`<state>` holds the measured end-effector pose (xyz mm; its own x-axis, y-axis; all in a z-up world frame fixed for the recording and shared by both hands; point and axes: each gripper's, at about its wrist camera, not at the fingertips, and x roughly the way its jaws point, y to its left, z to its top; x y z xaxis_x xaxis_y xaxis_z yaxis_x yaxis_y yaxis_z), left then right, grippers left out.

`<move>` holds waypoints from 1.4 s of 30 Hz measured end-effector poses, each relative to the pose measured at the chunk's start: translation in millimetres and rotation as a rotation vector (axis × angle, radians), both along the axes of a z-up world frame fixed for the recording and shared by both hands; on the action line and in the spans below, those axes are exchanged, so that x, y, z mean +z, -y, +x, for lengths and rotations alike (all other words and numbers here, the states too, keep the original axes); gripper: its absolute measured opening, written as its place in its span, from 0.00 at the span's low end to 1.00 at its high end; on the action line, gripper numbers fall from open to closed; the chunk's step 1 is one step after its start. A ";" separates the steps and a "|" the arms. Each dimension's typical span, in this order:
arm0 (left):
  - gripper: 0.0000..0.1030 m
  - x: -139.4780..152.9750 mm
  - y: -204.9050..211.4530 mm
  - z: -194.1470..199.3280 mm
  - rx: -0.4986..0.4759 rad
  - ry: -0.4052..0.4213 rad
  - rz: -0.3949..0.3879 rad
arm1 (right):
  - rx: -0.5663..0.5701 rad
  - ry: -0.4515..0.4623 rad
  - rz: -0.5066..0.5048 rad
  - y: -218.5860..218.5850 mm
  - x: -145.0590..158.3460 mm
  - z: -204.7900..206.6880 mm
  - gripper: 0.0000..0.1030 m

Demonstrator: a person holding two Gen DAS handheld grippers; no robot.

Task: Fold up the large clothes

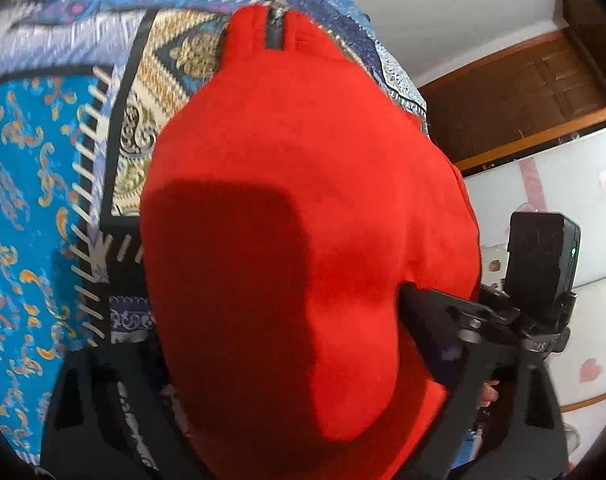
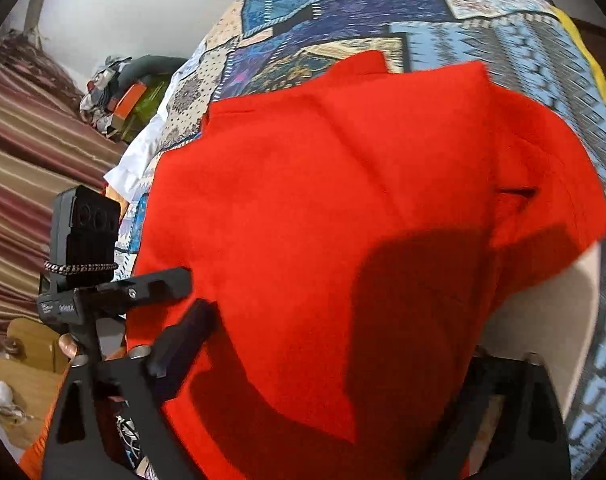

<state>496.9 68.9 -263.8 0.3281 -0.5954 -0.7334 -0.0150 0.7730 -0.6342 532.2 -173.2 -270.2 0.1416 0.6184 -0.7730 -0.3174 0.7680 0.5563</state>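
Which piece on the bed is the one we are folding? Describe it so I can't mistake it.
Start from the bed's patchwork bedspread of blue, purple and cream panels. Lying across its middle is the red garment, a thick plain fleece with a dark zip at one end. It is the only solid-coloured, unpatterned fabric there.

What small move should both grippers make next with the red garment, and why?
Probably lower both a little and close on the near edge: the red garment lies on the patterned bedspread, and the left gripper and right gripper look open over it.
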 end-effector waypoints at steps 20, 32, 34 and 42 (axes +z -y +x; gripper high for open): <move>0.35 167.0 -34.2 -103.0 0.028 0.349 0.183 | 0.108 0.219 0.071 -63.3 134.3 -63.4 0.29; 0.36 159.2 -131.3 -159.5 0.147 0.308 0.193 | 0.208 0.225 0.072 -164.8 157.1 -103.5 0.29; 0.35 139.5 -148.6 -166.0 0.164 0.274 0.185 | 0.225 0.196 0.057 -184.5 142.2 -104.6 0.29; 0.36 39.1 -198.7 -163.6 0.220 0.089 0.140 | 0.275 0.042 -0.038 -251.9 48.9 -92.4 0.28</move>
